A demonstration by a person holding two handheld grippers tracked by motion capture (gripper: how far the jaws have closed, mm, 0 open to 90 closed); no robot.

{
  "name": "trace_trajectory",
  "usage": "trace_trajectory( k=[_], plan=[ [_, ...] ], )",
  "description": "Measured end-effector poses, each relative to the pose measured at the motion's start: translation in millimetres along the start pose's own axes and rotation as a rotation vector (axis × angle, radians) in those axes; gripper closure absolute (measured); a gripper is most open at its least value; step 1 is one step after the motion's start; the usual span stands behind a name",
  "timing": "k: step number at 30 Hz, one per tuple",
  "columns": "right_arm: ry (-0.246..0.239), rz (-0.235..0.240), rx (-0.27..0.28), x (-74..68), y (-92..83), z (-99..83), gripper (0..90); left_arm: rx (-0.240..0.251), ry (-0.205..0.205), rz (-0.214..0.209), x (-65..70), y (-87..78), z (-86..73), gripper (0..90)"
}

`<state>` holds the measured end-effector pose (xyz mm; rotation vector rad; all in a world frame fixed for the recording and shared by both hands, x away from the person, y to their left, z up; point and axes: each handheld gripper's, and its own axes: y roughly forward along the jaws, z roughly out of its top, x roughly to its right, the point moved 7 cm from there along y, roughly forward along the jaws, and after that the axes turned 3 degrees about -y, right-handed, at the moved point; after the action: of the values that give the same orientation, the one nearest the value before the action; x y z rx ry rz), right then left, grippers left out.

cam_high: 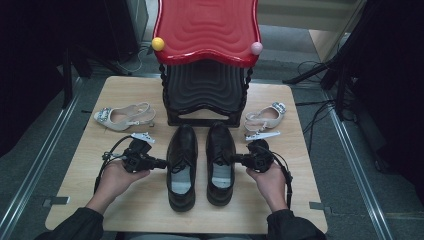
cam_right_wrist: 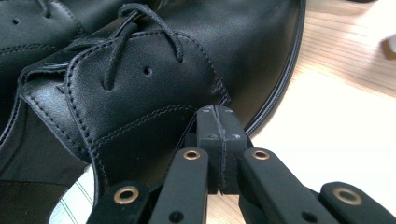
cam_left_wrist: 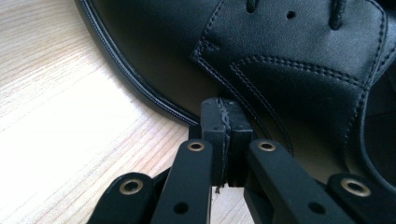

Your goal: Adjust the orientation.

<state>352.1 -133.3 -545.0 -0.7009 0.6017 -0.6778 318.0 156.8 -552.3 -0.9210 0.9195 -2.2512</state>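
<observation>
**Closed grippers flank a pair of black shoes**

Two black lace-up shoes stand side by side on the wooden table (cam_high: 280, 210), directly in front of the black stool (cam_high: 205, 92), toes pointing towards it. The left shoe (cam_high: 182, 165) and the right shoe (cam_high: 220, 162) are close together but apart.

The left gripper (cam_high: 161, 163) lies level at the outer side of the left shoe, its jaws pressed together with nothing between them; in the left gripper view the tips (cam_left_wrist: 226, 122) sit against the leather below the lacing. The right gripper (cam_high: 235, 159) mirrors it at the outer side of the right shoe, jaws likewise pressed together and empty, tips (cam_right_wrist: 217, 122) at the leather beneath the eyelets.

Either side of the stool lies a beige sandal, one at left (cam_high: 125, 116), one at right (cam_high: 265, 118). A red stool (cam_high: 207, 27) stands stacked on the black one.
</observation>
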Motion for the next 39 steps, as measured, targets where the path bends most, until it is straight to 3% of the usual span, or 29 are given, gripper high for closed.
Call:
trace_trajectory(
  k=[11, 16, 18, 26, 34, 39],
  plan=[
    [-0.044, 0.027, -0.016, -14.1, 9.8, 5.5, 90.0, 0.014, -0.013, 0.004, 3.9, 1.1, -1.9, 90.0],
    [-0.035, 0.037, -0.016, -14.1, 10.3, 5.6, 90.0, 0.004, -0.022, -0.04, 12.4, 6.1, -3.3, 90.0],
    [-0.03, 0.031, -0.012, -13.3, 10.0, 5.7, 90.0, -0.004, 0.002, -0.029, 16.5, 7.9, -3.6, 90.0],
    [-0.012, 0.033, -0.003, -10.7, 7.7, 7.4, 89.8, -0.001, -0.024, -0.047, 20.5, 9.1, -5.6, 90.0],
    [0.032, 0.027, 0.044, -3.1, -1.4, 12.8, 88.7, -0.009, 0.011, -0.067, 42.0, 19.3, -7.6, 90.0],
    [0.047, 0.018, 0.078, 3.4, -7.0, 14.5, 80.8, -0.022, 0.041, -0.079, 48.4, 21.8, -8.4, 90.0]
  ],
)
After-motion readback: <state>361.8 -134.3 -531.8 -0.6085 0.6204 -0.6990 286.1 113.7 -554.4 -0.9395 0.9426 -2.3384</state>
